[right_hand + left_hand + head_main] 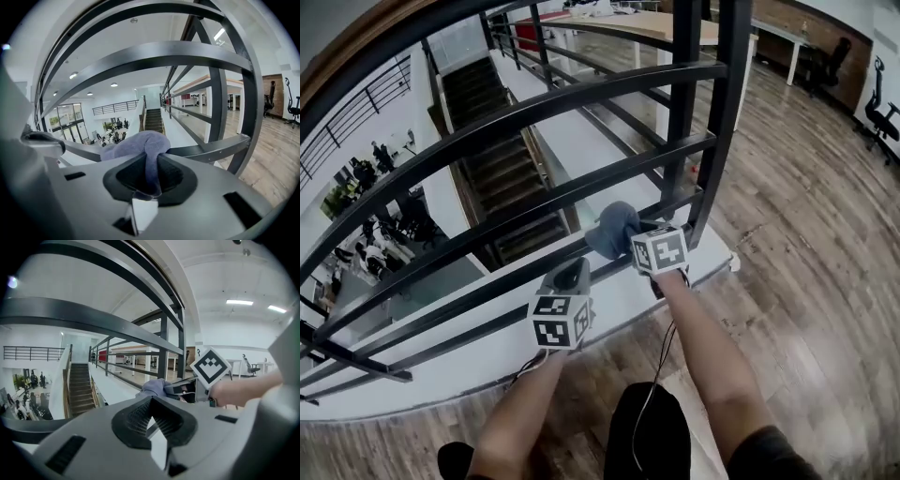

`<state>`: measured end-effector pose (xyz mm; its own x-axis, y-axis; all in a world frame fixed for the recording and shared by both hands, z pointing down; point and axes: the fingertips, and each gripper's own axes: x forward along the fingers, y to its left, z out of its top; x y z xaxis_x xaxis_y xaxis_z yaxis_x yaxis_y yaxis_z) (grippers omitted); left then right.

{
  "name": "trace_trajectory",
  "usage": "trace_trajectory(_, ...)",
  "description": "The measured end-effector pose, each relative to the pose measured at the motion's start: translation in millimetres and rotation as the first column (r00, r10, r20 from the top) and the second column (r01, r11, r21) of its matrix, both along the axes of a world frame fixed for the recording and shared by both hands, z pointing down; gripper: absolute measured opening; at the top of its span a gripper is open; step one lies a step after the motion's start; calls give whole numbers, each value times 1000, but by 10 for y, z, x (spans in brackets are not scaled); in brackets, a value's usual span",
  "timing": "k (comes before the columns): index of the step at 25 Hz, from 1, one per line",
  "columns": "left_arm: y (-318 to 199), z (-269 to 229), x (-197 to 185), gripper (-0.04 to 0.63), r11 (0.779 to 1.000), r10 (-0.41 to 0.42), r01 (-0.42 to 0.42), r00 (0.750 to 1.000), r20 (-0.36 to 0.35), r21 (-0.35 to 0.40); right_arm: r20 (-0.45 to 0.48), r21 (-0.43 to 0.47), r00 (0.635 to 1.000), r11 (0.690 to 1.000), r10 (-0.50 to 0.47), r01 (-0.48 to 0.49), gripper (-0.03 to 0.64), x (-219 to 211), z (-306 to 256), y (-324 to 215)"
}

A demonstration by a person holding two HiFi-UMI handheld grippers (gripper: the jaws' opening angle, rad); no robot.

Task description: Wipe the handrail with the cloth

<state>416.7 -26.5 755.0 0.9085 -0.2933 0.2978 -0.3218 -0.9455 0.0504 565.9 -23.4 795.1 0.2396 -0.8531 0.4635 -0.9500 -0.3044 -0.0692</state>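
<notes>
A black metal railing (581, 103) with several horizontal bars runs across the head view, with an upright post (705, 122) at its right. A blue-grey cloth (612, 228) is bunched against one of the low bars (211, 147), just left of the post. My right gripper (628, 236) is shut on the cloth (140, 143), which hangs down between its jaws (152, 176). My left gripper (573, 275) hovers lower left, close to the same bar, jaws shut on nothing (151, 401). Its view shows the cloth (153, 386) and the right gripper's marker cube (210, 367) ahead.
Behind the railing lie a white ledge (609, 309), a staircase (502, 178) going down, and an atrium with people (375, 225) far below. Wooden floor (806, 244) spreads to the right, with desks and office chairs (881, 112) at the back. A cable (661, 366) hangs from the right gripper.
</notes>
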Motion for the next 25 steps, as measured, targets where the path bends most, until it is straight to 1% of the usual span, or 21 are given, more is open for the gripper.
trace_trajectory(4,121,-15,274,3,999,37,-37,999,2,10,-11,-3,999,999,41,-41,71,333,30,150)
trace_trajectory(6,168,-43,380,3,998,64,-64,998,-2,14,-31,-2,998,998,63,-63,71,535,21,216)
trace_trajectory(9,205,-30,515,3,995,97,-97,995,-5,19,-38,8,996,996,84,-84,71,800,36,285)
trace_trajectory(14,295,-41,725,3,993,121,-121,992,-38,1,-81,-28,979,981,189,-192,71,1312,44,526)
trace_trajectory(20,434,-35,746,3,987,157,-157,986,-49,-13,-114,-84,945,945,307,-318,71,1907,62,805)
trace_trajectory(25,365,8,682,3,989,150,-150,988,-29,-10,-115,-74,937,938,330,-339,71,2039,34,844)
